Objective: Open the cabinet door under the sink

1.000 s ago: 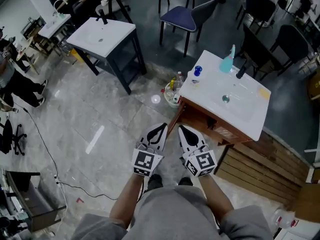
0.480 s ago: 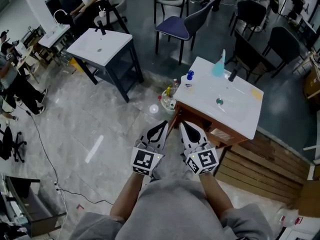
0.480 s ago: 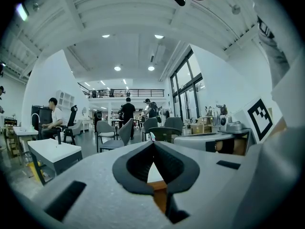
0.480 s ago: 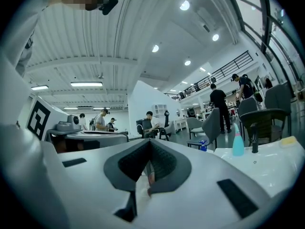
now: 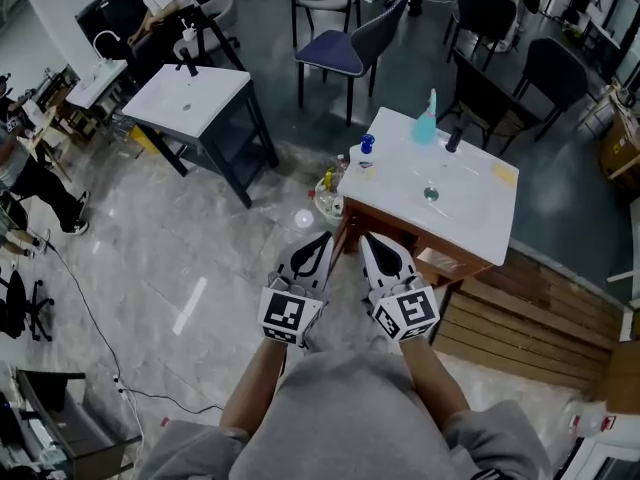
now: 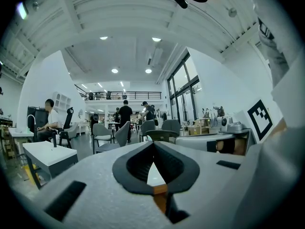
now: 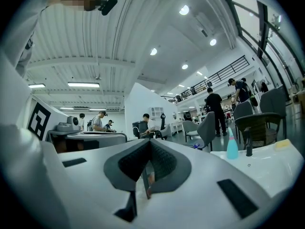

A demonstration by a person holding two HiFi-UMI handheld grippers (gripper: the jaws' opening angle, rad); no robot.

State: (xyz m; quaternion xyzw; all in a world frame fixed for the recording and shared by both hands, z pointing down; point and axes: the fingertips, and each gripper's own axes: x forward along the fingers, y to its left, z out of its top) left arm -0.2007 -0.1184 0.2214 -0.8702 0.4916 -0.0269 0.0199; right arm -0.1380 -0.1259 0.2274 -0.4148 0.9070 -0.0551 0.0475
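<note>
The sink unit has a white top (image 5: pixel 470 218) over a brown wooden cabinet (image 5: pixel 395 251); its front is mostly hidden beneath the top in the head view. My left gripper (image 5: pixel 322 240) and right gripper (image 5: pixel 368 240) are held side by side just in front of the cabinet's near left corner, apart from it. Both are shut with nothing between the jaws. In the left gripper view the left gripper (image 6: pixel 153 146) points level into the room. The right gripper (image 7: pixel 148 144) points level with the white sink top (image 7: pixel 259 166) at its lower right.
A blue soap bottle (image 5: pixel 427 123), a black faucet (image 5: pixel 453 140) and a small blue bottle (image 5: pixel 367 145) stand on the sink top. A bucket of bottles (image 5: pixel 330 193) sits on the floor at its left. Wooden slats (image 5: pixel 530 318) lie right. Another sink stand (image 5: pixel 190 98) and chairs (image 5: pixel 345 48) stand beyond.
Both grippers have risen a little together, still shut and side by side. In the head view the sink unit has shifted left and up.
</note>
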